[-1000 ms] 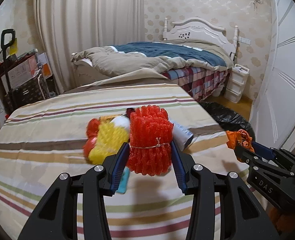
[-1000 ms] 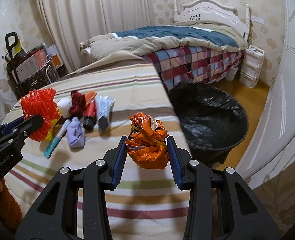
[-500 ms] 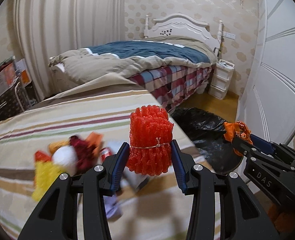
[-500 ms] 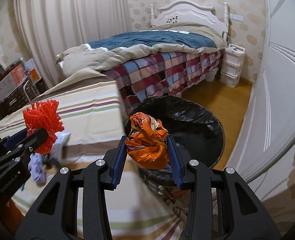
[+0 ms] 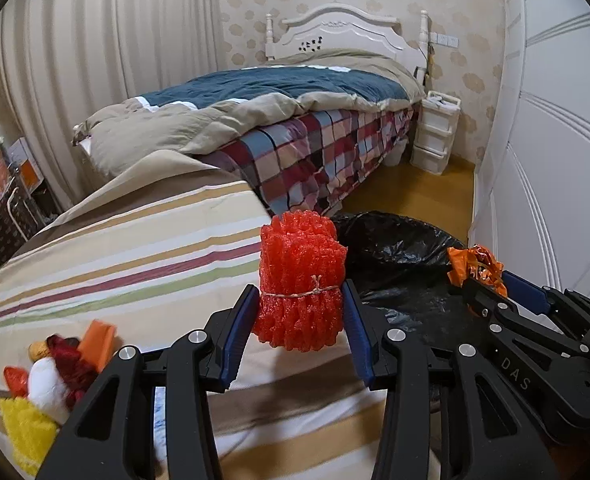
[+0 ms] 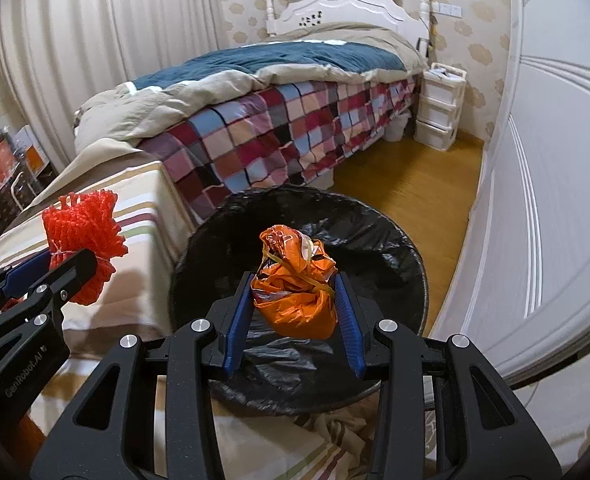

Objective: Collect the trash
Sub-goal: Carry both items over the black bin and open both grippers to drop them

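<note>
Left wrist view: red foam net bundle (image 5: pixel 300 280), tied round the middle with string, is clamped in the left gripper (image 5: pixel 301 320) over the striped bedspread (image 5: pixel 135 256).

Right wrist view: crumpled orange bag (image 6: pixel 295 292), rubber-banded, is pinched by the right gripper (image 6: pixel 295 312) above the black-lined bin (image 6: pixel 395 256).

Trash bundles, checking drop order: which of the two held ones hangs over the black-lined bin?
The orange crumpled bag in the right tool; the red foam-net roll sits above the striped bedding.

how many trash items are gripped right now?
2: red foam net bundle between the left gripper fingers beside the bin; orange bag in the right gripper, over it.
</note>
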The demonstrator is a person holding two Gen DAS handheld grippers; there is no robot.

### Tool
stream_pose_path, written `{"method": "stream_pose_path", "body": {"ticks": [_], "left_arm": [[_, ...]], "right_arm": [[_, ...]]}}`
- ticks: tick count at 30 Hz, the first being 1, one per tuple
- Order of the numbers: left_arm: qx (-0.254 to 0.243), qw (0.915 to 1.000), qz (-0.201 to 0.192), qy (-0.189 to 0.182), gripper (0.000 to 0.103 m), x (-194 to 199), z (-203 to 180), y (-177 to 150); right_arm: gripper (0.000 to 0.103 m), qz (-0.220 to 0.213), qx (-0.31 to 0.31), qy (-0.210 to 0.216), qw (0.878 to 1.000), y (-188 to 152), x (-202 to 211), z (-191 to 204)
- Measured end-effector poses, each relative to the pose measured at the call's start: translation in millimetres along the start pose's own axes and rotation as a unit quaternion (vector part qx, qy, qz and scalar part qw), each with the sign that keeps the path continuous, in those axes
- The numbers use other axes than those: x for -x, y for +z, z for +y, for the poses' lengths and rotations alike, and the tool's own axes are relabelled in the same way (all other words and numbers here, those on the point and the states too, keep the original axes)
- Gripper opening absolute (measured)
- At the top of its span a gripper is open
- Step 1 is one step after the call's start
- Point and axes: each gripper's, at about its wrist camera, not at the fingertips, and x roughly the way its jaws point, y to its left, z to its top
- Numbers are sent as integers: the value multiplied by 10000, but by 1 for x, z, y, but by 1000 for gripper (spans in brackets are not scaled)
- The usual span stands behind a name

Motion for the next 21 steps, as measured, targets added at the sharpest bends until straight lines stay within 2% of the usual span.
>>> {"method": "stream_pose_path", "body": {"ticks": [14, 17, 19, 21], "left_arm": [[-218, 9995, 170, 121, 46, -33, -25, 12], [-223, 9993, 258, 160, 57, -36, -26, 10], [-192, 9994, 225, 177, 68, -35, -25, 9], [-150, 9995, 172, 200, 74, -31, -23, 10]], "right_arm": [[39, 114, -131, -108, 9998, 13, -30, -16], [43, 74, -164, -142, 9997, 14, -31, -19], [52, 50, -196, -170, 9997, 14, -30, -22], [53, 5, -204, -227, 9995, 13, -28, -24]]}}
